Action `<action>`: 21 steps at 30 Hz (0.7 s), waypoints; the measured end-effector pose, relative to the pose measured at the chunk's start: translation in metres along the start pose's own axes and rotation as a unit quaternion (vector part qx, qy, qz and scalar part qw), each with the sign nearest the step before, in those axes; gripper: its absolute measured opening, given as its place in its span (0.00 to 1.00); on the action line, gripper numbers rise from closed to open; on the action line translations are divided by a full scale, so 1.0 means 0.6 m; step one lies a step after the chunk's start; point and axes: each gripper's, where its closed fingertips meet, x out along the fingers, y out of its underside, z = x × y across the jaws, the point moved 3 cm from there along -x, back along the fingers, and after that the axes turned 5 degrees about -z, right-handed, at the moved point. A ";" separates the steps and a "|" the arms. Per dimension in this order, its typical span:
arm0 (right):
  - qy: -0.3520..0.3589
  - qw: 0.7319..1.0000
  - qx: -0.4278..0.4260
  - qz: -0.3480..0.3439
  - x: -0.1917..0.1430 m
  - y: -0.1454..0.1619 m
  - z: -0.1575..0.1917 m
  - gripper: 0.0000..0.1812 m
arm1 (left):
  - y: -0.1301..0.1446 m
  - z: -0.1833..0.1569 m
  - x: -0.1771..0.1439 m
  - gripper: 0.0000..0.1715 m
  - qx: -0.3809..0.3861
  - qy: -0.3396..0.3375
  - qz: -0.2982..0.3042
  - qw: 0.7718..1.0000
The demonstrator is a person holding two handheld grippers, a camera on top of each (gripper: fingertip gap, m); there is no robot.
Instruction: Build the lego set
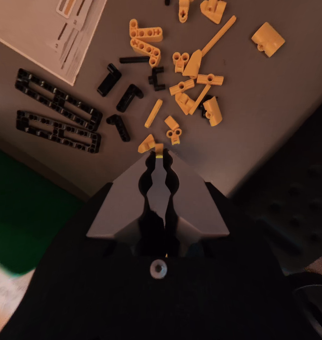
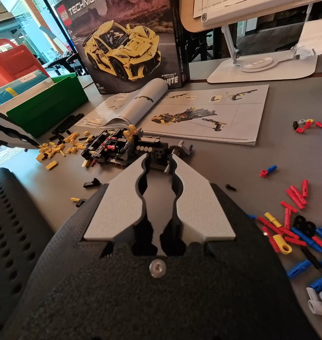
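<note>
- left wrist view: the left gripper (image 1: 159,153) pinches a small yellow piece (image 1: 159,149) at the very ends of its fingertips (image 1: 151,156), at the near edge of the loose yellow parts (image 1: 193,81) on the grey table (image 1: 257,103).
- risk: the hold is shallow. any twist or bump on lifting can flick the piece out, and it then drops back among similar yellow parts.
- risk: a wedge-shaped yellow part (image 1: 146,144) lies just left of the held piece, touching or nearly so. it may get dragged along.
- right wrist view: the right gripper (image 2: 159,158) is released, jaws apart, holding nothing. it hovers just near of the partly built chassis (image 2: 130,149), which rests on the table near the open instruction booklet (image 2: 202,117).
- risk: pushing a part into the unheld chassis may slide it toward the booklet or loosen the assembly.
- risk: red and blue pins (image 2: 296,233) lie at the right. a sweep of the right gripper may scatter them.
</note>
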 end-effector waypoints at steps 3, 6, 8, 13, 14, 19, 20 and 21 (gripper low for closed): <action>-0.002 1.000 0.001 0.002 0.001 0.001 0.000 0.11 | -0.025 0.025 -0.041 0.03 -0.008 -0.054 -0.030 0.998; -0.005 1.000 -0.009 0.006 0.008 -0.001 0.003 0.10 | -0.134 0.034 -0.076 0.02 -0.024 -0.072 -0.152 0.986; -0.011 0.999 -0.036 0.015 0.024 -0.012 0.006 0.09 | -0.249 0.016 -0.079 0.03 -0.025 -0.039 -0.265 0.963; -0.087 0.987 -0.127 0.041 0.100 -0.098 0.026 0.11 | -0.483 -0.074 0.008 0.03 -0.072 0.180 -0.366 0.910; -0.098 0.984 -0.139 0.048 0.115 -0.109 0.026 0.12 | -0.507 -0.089 0.033 0.03 -0.085 0.224 -0.357 0.903; -0.159 0.981 -0.104 0.035 0.148 -0.100 0.033 0.12 | -0.543 -0.112 0.113 0.03 -0.179 0.323 -0.355 0.859; -0.169 0.982 -0.085 0.025 0.148 -0.088 0.036 0.12 | -0.541 -0.114 0.114 0.03 -0.199 0.340 -0.366 0.843; -0.178 0.981 -0.066 0.030 0.147 -0.074 0.040 0.13 | -0.537 -0.113 0.115 0.03 -0.219 0.353 -0.374 0.829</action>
